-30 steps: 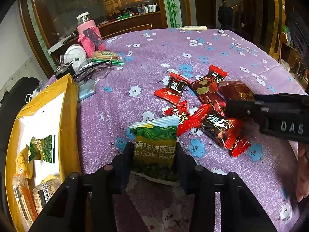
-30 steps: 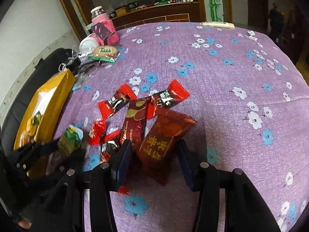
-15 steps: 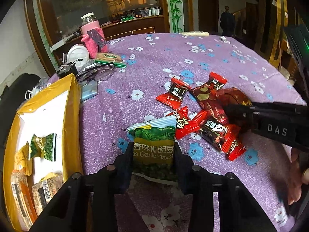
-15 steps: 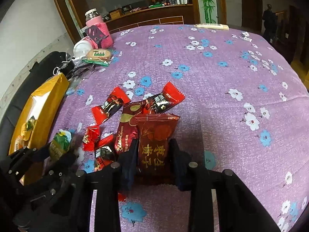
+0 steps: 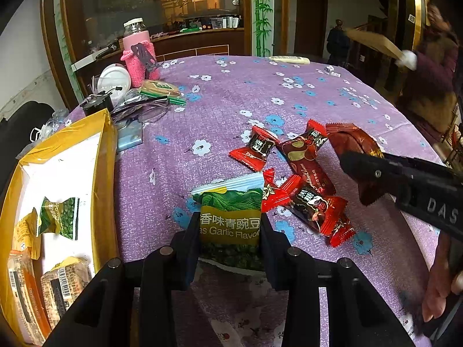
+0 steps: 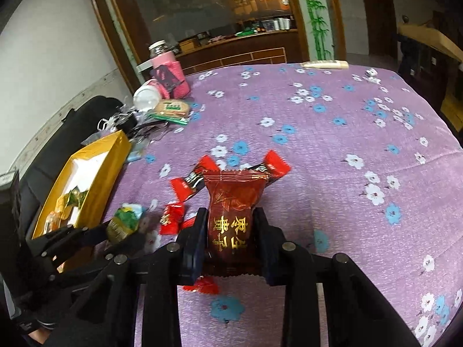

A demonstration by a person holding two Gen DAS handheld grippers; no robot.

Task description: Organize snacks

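My left gripper (image 5: pixel 230 222) is shut on a green garlic-pea packet (image 5: pixel 228 196), held upright just above the purple flowered tablecloth (image 5: pixel 231 101). My right gripper (image 6: pixel 231 212) is shut on a dark red packet with gold characters (image 6: pixel 235 190), lifted off the cloth. In the left wrist view that packet (image 5: pixel 350 141) hangs from the right gripper's fingers (image 5: pixel 364 170) at the right. Several red-wrapped candies (image 5: pixel 306 190) lie in a heap between the two grippers. A yellow box (image 5: pixel 105 156) with a white inside stands at the left and holds a green pea packet (image 5: pixel 59 217) and other snacks.
At the table's far left corner stand a pink-sleeved bottle (image 5: pixel 139 55), a white round lid (image 5: pixel 114 82), a biscuit pack (image 5: pixel 159 86) and glasses (image 5: pixel 144 110). A black chair (image 6: pixel 86 121) sits beyond the box. A person (image 5: pixel 434 78) stands at the far right.
The right gripper has shut on the dark red packet and raised it off the candy heap. The left gripper still holds the green packet in nearly the same place.
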